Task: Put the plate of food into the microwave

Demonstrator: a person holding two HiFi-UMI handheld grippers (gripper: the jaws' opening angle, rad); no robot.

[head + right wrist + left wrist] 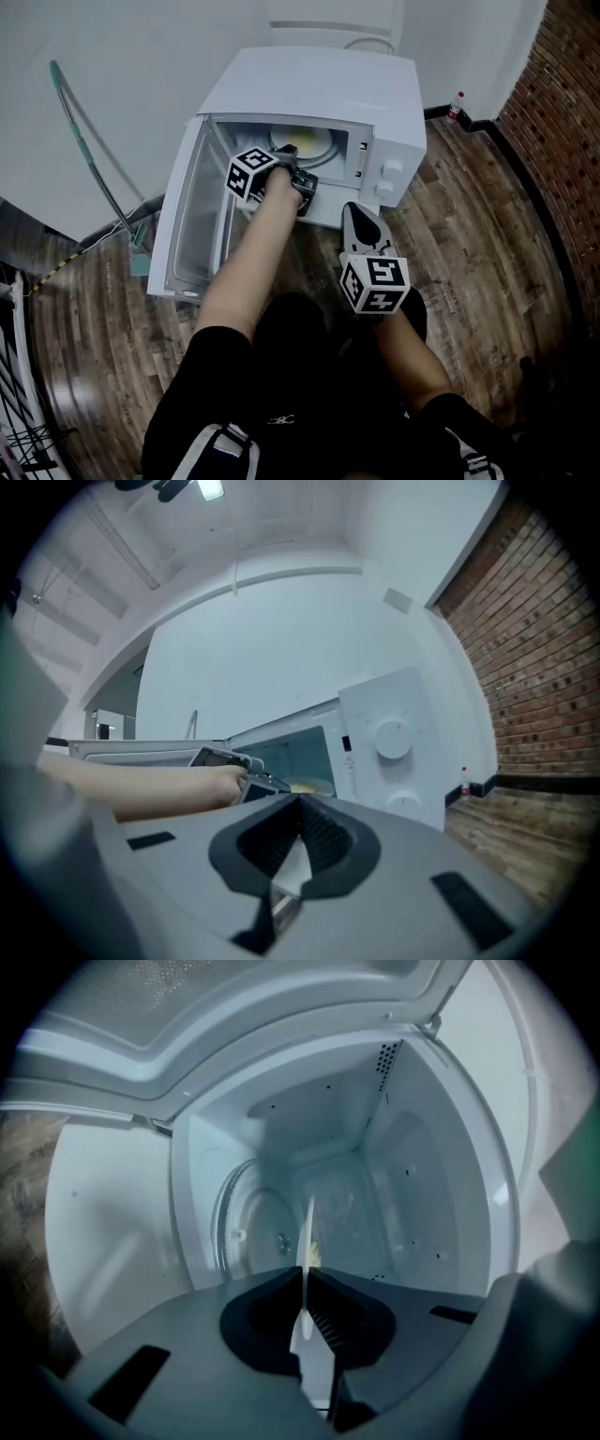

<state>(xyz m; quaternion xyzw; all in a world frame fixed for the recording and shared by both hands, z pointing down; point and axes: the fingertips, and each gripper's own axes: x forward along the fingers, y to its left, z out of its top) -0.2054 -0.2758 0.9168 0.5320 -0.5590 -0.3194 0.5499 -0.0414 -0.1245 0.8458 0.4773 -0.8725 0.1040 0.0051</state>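
We find the left gripper (292,157) reaching into the mouth of the microwave (309,89), its jaws nearly closed and clamped on the thin rim of the white plate (307,1241). In the left gripper view the plate runs edge-on straight out from between the pads, with a bit of yellowish food (315,1253) on it. Ahead of it lies the glass turntable (251,1232) in the white cavity; we cannot tell whether the plate touches it. From the head view the plate sits inside the opening, just past the gripper's tips. The microwave door (187,216) stands swung out to the left.

The right gripper (351,208) hangs outside, near the control panel, its jaws pressed together with nothing between them. Its own view looks at the two knobs (392,738). The microwave stands on a wooden floor (469,216).
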